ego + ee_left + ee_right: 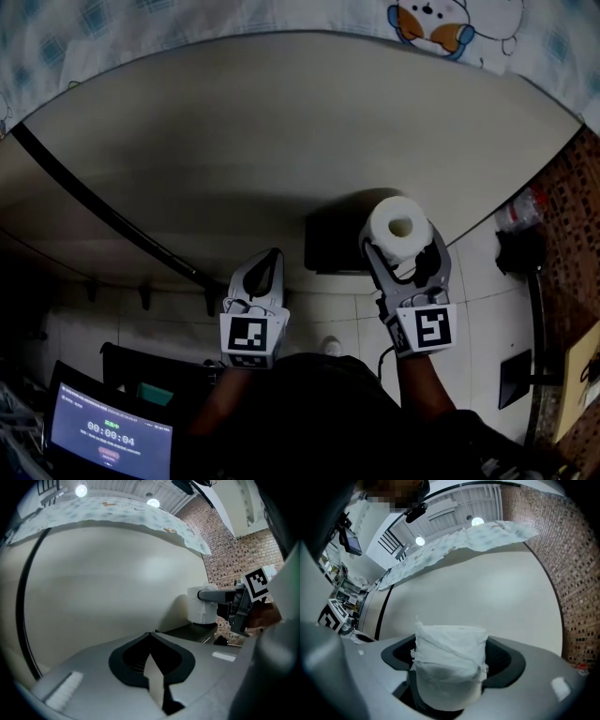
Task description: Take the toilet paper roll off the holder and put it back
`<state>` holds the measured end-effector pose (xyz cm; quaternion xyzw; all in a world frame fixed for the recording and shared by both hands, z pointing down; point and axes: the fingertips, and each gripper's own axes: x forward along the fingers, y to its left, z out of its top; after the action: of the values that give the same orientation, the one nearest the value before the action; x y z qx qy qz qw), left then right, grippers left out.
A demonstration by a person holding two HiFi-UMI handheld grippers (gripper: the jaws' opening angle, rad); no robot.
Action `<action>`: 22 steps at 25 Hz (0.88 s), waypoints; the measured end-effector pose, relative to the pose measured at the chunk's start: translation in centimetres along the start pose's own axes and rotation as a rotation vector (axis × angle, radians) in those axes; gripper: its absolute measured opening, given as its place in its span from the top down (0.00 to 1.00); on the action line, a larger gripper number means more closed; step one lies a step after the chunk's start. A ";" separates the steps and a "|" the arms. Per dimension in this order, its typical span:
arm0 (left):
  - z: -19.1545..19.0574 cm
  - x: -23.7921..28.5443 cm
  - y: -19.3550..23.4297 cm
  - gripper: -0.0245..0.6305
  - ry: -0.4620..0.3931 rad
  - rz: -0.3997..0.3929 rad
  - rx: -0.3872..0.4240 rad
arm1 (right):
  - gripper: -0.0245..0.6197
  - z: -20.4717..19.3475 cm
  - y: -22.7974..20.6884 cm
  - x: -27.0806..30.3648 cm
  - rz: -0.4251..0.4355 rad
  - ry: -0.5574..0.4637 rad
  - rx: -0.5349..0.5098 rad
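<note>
A white toilet paper roll (398,225) stands upright between the jaws of my right gripper (401,236), whose jaws press on its sides. In the right gripper view the roll (450,667) fills the gap between the jaws. Just left of and under the roll is the dark holder (328,246); in the left gripper view the roll (201,606) looks to sit at the top of the holder (192,632), and I cannot tell whether they touch. My left gripper (272,261) is shut and empty, well left of the holder.
A pale curved wall (281,131) fills the view, crossed by a black strip (94,202). Patterned cloth (441,23) hangs along the top. Brick wall (562,216) is at the right, white tiles (473,272) below, and a lit screen (108,431) at bottom left.
</note>
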<state>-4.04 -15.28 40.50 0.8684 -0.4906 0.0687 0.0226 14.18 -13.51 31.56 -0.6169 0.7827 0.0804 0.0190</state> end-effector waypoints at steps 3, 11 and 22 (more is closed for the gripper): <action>-0.5 0.1 -0.5 0.93 0.022 -0.021 -0.015 | 0.30 0.6 -0.2 -0.6 -0.008 -0.002 -0.005; -3.8 0.2 -1.4 0.93 0.109 -0.058 -0.007 | 0.30 0.6 0.1 -1.8 -0.023 0.019 -0.003; -6.8 0.6 -3.7 0.81 0.206 -0.134 0.053 | 0.30 0.7 0.6 -2.3 0.003 0.040 -0.005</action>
<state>-1.24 -13.17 47.37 0.8879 -0.4245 0.1688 0.0546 14.12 -11.10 31.19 -0.6172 0.7837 0.0702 0.0018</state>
